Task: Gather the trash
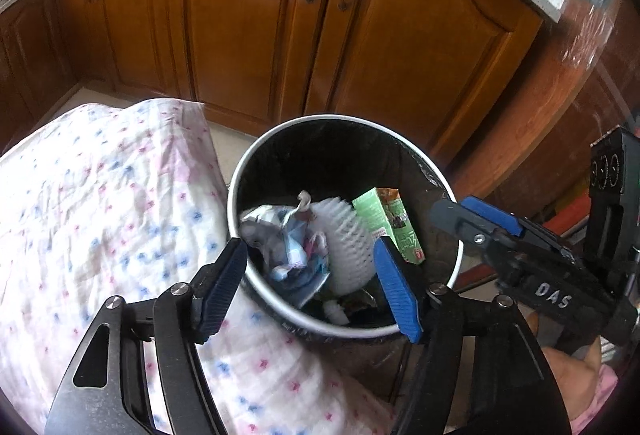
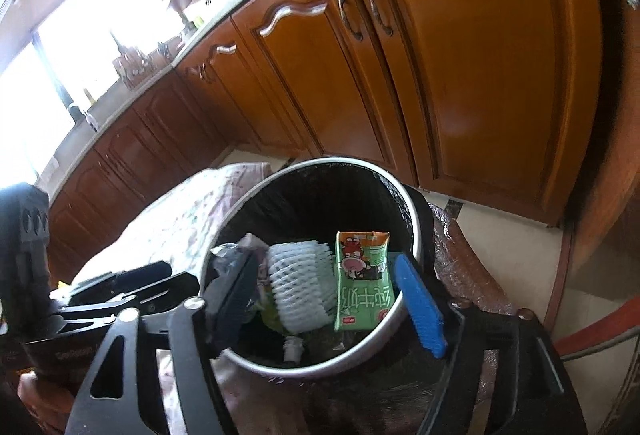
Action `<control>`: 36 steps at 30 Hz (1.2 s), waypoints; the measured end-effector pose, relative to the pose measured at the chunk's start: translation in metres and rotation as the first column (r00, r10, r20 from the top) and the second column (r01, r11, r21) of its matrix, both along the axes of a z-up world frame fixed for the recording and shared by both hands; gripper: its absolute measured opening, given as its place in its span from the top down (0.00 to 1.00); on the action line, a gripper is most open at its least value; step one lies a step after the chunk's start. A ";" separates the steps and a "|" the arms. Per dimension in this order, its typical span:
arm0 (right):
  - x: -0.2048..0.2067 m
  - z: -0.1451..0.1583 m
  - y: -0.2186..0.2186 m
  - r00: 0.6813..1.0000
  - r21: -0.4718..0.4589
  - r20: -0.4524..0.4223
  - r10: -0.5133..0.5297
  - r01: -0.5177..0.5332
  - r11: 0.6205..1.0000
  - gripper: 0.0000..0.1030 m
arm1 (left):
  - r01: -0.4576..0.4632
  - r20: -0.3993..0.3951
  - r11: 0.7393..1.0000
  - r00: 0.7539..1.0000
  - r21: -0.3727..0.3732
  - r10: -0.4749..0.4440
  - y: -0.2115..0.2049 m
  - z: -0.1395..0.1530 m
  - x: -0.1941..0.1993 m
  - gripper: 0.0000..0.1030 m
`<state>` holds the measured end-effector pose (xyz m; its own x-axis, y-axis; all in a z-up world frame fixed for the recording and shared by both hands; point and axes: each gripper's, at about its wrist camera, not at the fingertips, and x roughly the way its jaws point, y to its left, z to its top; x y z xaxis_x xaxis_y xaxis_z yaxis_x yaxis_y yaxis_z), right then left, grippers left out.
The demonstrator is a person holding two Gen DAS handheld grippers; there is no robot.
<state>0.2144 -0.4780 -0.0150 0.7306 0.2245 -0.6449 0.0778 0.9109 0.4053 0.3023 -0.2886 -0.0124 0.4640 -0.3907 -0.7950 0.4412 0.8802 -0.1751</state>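
A round trash bin (image 1: 236, 179) with a white rim and black liner stands on the floor below both grippers. Inside it lie a crumpled printed wrapper (image 1: 288, 243), a white foam net sleeve (image 1: 352, 239) and a green drink carton (image 1: 386, 217). My left gripper (image 1: 311, 243) hangs open over the bin's near side, nothing pressed between its blue pads. In the right wrist view my right gripper (image 2: 324, 259) is open above the bin rim (image 2: 414, 235), with the foam net (image 2: 300, 283) and the carton (image 2: 362, 283) lying below it. The right gripper (image 1: 460, 209) also shows beside the bin.
Brown wooden cabinet doors (image 1: 260, 19) under a pale countertop run behind the bin. A floral pink-and-blue cloth (image 1: 100, 203) covers a raised surface touching the bin's left side. A hand (image 1: 572, 375) holds the right gripper. The left gripper (image 2: 172, 281) sits left of the bin.
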 end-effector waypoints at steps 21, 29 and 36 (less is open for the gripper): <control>-0.114 0.014 0.055 0.986 0.095 0.128 -0.109 0.097 0.991 0.06 | -0.158 0.087 0.975 0.981 -0.156 0.172 0.113 0.012 -0.107 0.26; -0.139 0.032 0.087 0.982 0.013 0.179 -0.067 0.065 0.998 0.04 | -0.206 0.139 0.964 0.963 -0.168 0.230 0.149 0.017 -0.138 0.21; -0.162 0.063 0.109 0.957 -0.086 0.288 -0.034 0.061 0.994 0.00 | -0.218 0.240 0.952 0.933 -0.213 0.268 0.171 0.040 -0.170 0.17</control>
<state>0.0522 -0.3685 0.0482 0.8957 0.1342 -0.4238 0.0151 0.9436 0.3307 0.1324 -0.1173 0.0277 0.7455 -0.3642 -0.5582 0.2697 0.9307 -0.2471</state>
